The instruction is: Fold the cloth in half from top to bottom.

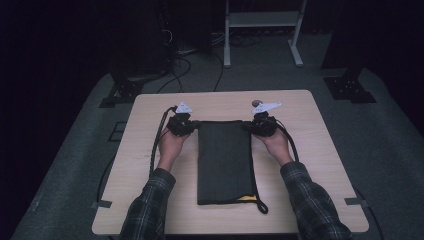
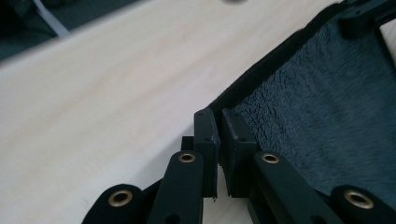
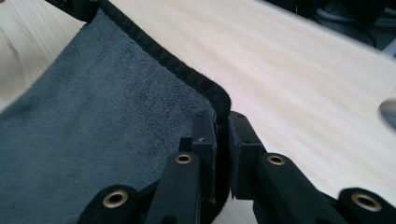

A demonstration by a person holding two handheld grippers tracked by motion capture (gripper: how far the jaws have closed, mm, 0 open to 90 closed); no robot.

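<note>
Towel [image 1: 223,160], dark grey and folded into a long rectangle, lies flat on the pale wooden surface [image 1: 320,150] between the person's two hands, with a yellow patch and a black loop showing at its near end. Its two far corners sit right in the jaws. The left gripper [image 1: 190,126] has its jaws drawn nearly together on the far left corner; in the left gripper view [image 2: 219,140] the black hem of the towel [image 2: 317,102] runs up and away to the right from the jaw tips. The right gripper [image 1: 248,126] is clamped on the far right corner; in the right gripper view [image 3: 222,140] the rolled black edge is pinched between the two pads, and the fuzzy cloth [image 3: 102,135] spreads out to the left of them. Bare wood lies on the outer side of each pair of jaws.
</note>
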